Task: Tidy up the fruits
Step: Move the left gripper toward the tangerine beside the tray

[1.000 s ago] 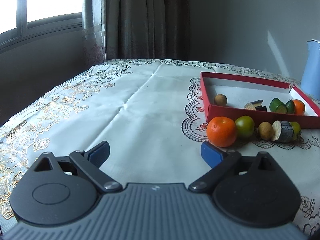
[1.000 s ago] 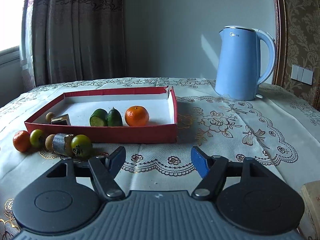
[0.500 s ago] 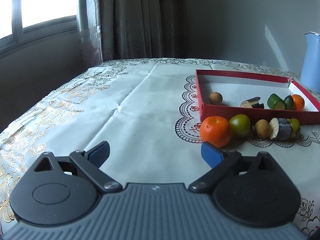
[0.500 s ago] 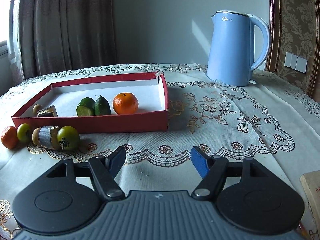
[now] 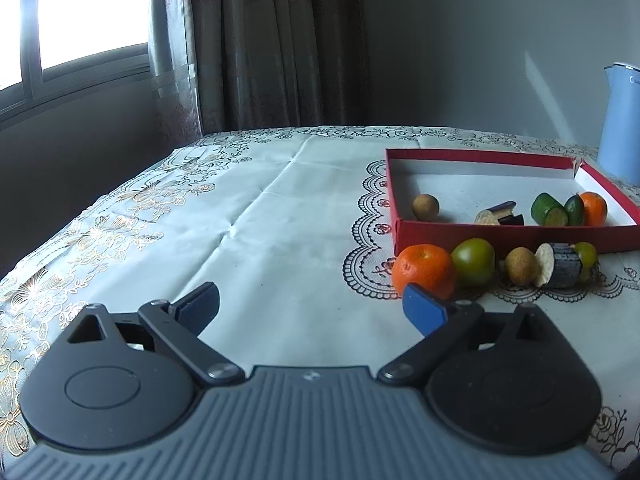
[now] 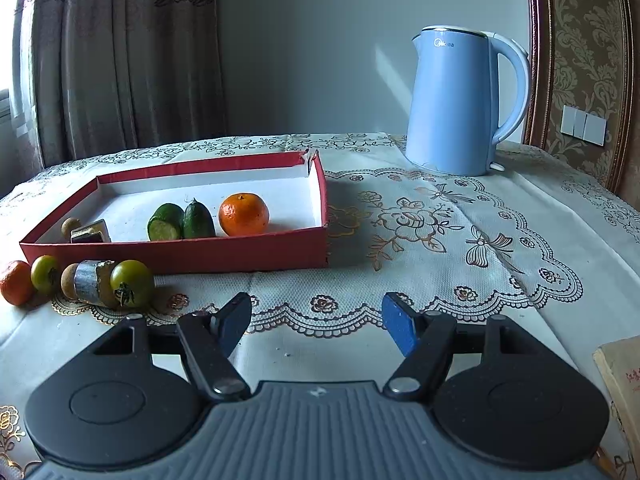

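A red tray [image 5: 496, 233] [image 6: 176, 256] holds a longan [image 5: 425, 207], an eggplant piece [image 5: 498, 214], two cucumber pieces [image 6: 180, 222] and an orange [image 6: 244, 215]. In front of it on the cloth lie an orange [image 5: 423, 270] [image 6: 14, 282], a green tomato [image 5: 474, 261] [image 6: 45, 274], a longan [image 5: 520, 266], an eggplant piece [image 5: 560, 266] [image 6: 91, 281] and a second green tomato [image 6: 131, 283]. My left gripper [image 5: 311, 304] is open and empty, its right pad just before the loose orange. My right gripper [image 6: 316, 320] is open and empty, right of the loose row.
A blue kettle [image 6: 460, 104] stands at the back right of the table. A book corner [image 6: 622, 384] lies at the right edge. The patterned tablecloth [image 5: 248, 232] covers the table. Curtains and a window are behind.
The left gripper's view has shifted slightly; the loose orange sits nearer the right pad. The right gripper has drawn back and swung a little, showing more table to the right. Both stay open.
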